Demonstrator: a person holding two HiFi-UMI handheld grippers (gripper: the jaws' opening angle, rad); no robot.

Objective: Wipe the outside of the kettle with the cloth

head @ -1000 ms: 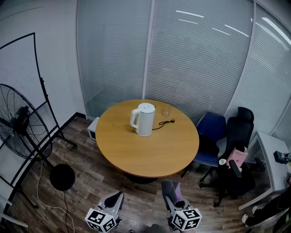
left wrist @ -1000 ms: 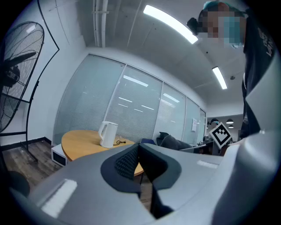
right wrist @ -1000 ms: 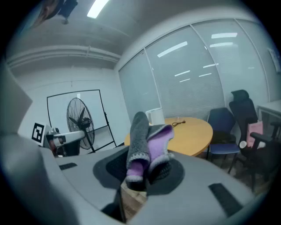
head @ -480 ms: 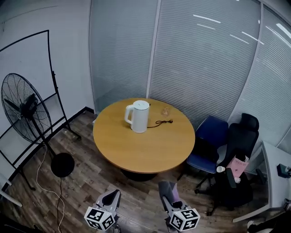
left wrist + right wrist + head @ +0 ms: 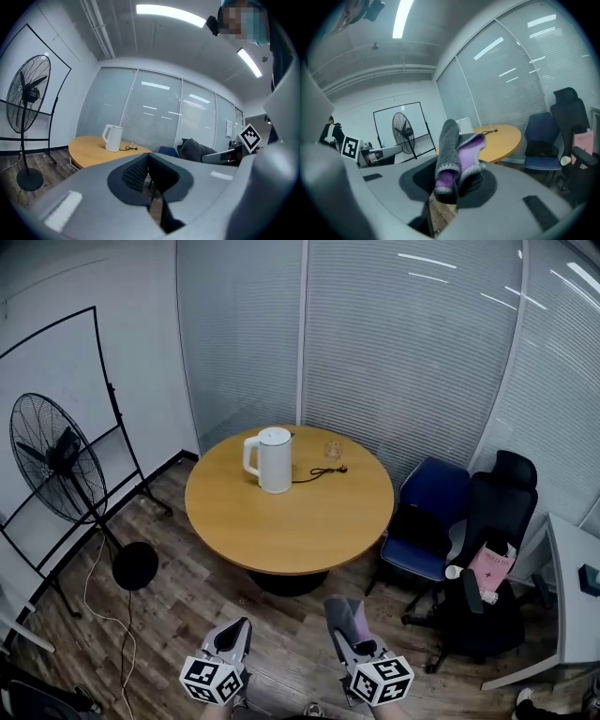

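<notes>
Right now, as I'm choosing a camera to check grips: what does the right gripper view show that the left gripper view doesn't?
Only the right gripper view: the grip itself, the right gripper clamped on the grey-purple cloth. Only the left gripper view: the left gripper, jaws shut on nothing. Both: the kettle on the round table, and the fan.

A: How is the room lit?
B: Cool, even light is shed by ceiling light strips (image 5: 171,14); bright streaks are mirrored in the glass partition (image 5: 403,352). A soft shadow is cast beneath the round table (image 5: 300,521).
A: And sharpness?
B: The kettle (image 5: 273,460) is rendered crisply. Edges are bent and corners darkened in both gripper views, where nearby surfaces are blurred.
</notes>
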